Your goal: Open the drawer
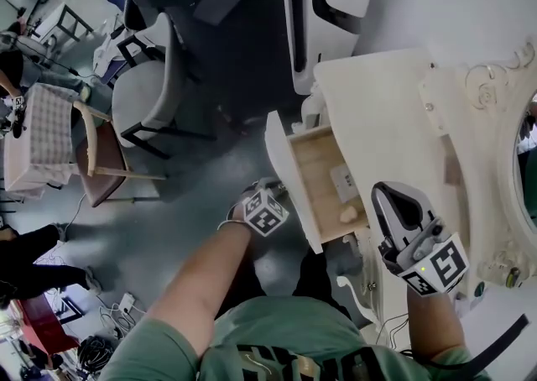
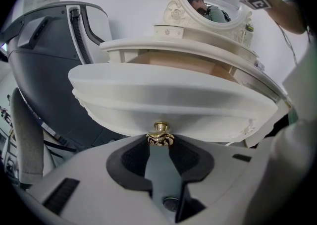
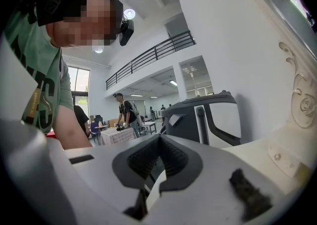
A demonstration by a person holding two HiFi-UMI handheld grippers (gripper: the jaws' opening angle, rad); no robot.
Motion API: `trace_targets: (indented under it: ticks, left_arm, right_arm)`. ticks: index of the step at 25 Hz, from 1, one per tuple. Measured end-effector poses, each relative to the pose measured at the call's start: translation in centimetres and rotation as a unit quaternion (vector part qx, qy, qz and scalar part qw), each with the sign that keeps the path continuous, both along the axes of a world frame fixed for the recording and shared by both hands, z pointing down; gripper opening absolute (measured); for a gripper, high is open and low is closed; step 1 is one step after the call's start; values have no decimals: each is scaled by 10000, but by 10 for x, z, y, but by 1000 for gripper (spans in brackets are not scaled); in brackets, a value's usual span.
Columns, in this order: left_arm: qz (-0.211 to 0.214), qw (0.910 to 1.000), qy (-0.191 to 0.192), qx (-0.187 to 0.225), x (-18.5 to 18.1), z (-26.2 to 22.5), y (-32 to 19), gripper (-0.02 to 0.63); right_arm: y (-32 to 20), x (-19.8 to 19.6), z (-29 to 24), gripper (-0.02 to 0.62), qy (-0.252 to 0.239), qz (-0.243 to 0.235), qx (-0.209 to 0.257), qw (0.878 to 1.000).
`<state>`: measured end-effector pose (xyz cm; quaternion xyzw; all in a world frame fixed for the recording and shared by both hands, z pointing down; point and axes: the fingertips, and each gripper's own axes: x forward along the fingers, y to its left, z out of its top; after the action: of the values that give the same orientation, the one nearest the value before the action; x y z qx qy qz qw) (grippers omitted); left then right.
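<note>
The cream dressing table (image 1: 377,102) has its drawer (image 1: 323,171) pulled partly out, and the bare wood inside shows. My left gripper (image 1: 270,207) is at the curved drawer front (image 2: 168,95), its jaws shut on the small brass knob (image 2: 159,134). In the head view the marker cube hides the knob. My right gripper (image 1: 392,199) hovers above the table top near the front right corner, pointing almost level. Its jaws (image 3: 159,142) are shut with nothing between them.
A white card (image 1: 342,178) and a small beige object (image 1: 346,214) lie in the drawer. The oval mirror (image 2: 214,1) stands at the table's back. A big grey pod-shaped machine (image 1: 243,2) sits left of the table, with chairs (image 1: 105,161) and another table beyond.
</note>
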<state>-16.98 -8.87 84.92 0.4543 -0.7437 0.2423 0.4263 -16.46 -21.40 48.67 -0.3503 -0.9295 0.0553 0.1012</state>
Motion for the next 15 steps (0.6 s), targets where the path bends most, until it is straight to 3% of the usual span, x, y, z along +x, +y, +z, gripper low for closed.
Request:
trace_targets:
  ticks: [15]
  left_arm:
    - [-25,10000,8,-53,4,0,19,127]
  right_arm:
    - [19,-5,-3,11,-27,-120,-39,9999]
